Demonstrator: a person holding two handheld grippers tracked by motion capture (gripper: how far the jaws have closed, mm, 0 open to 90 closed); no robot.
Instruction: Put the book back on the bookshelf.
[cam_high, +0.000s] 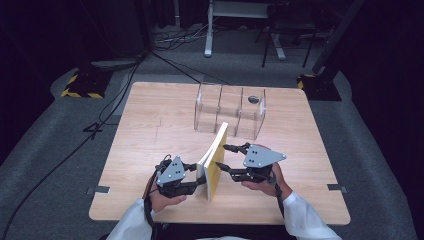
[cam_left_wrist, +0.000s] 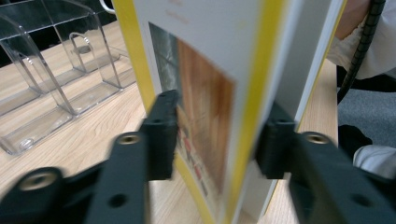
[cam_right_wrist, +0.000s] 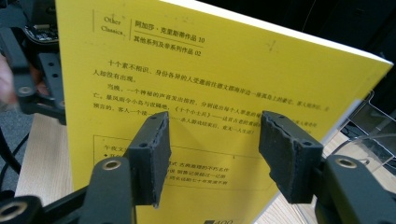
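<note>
A yellow and white book (cam_high: 215, 155) stands on edge on the wooden table (cam_high: 150, 130), leaning a little to the left. My left gripper (cam_high: 196, 177) reaches in from the left at the book's near end. In the left gripper view the book (cam_left_wrist: 210, 93) stands between the parted jaws of my left gripper (cam_left_wrist: 217, 140), and I see no firm press from the pads. My right gripper (cam_high: 222, 155) is open on the book's right side. In the right gripper view its jaws (cam_right_wrist: 212, 140) face the yellow back cover (cam_right_wrist: 224, 79) flat on, with nothing between them.
A clear plastic organizer (cam_high: 230, 112) with three compartments stands behind the book, and a small dark object (cam_high: 253, 99) lies in its right one. The organizer (cam_left_wrist: 51, 84) is close to the book's far end. Cables and stands lie on the floor beyond the table.
</note>
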